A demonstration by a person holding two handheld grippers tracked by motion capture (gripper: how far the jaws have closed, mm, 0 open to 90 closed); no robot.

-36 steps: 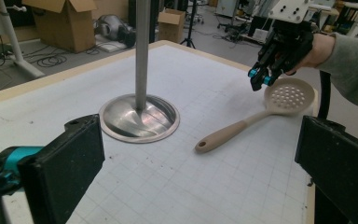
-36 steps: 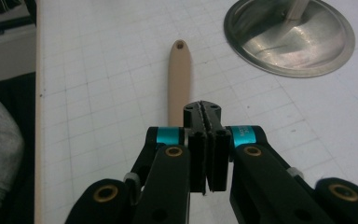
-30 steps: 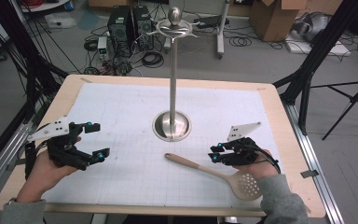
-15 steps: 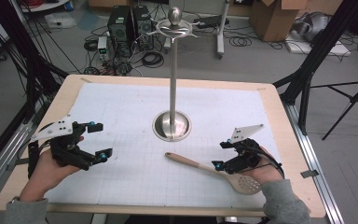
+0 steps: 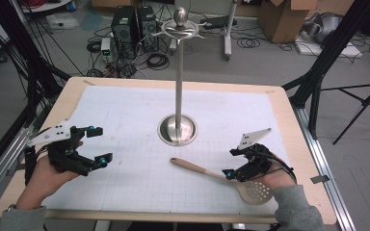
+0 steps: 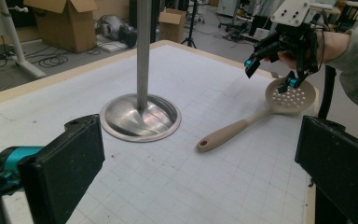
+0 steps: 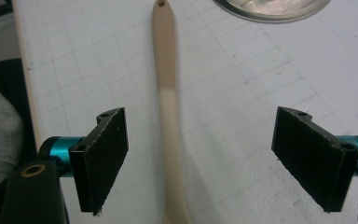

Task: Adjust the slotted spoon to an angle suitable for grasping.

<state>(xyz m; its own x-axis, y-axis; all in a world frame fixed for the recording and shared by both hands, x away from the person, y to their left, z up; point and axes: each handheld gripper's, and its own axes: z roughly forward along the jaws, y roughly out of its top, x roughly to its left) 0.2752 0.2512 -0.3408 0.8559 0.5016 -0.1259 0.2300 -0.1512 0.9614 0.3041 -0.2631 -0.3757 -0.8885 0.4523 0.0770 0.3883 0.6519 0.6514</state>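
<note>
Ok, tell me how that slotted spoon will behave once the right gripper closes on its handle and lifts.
The slotted spoon looks rigid, so it should lift without drooping. Its handle is slim and smooth, so it may twist or slip between the flat pads of the right gripper. The wide perforated head probably outweighs the handle end, so expect that end to dip.

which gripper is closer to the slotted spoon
Right. The right gripper hangs open just over the slotted spoon, jaws either side of its handle; the left gripper is far across the mat.
</note>
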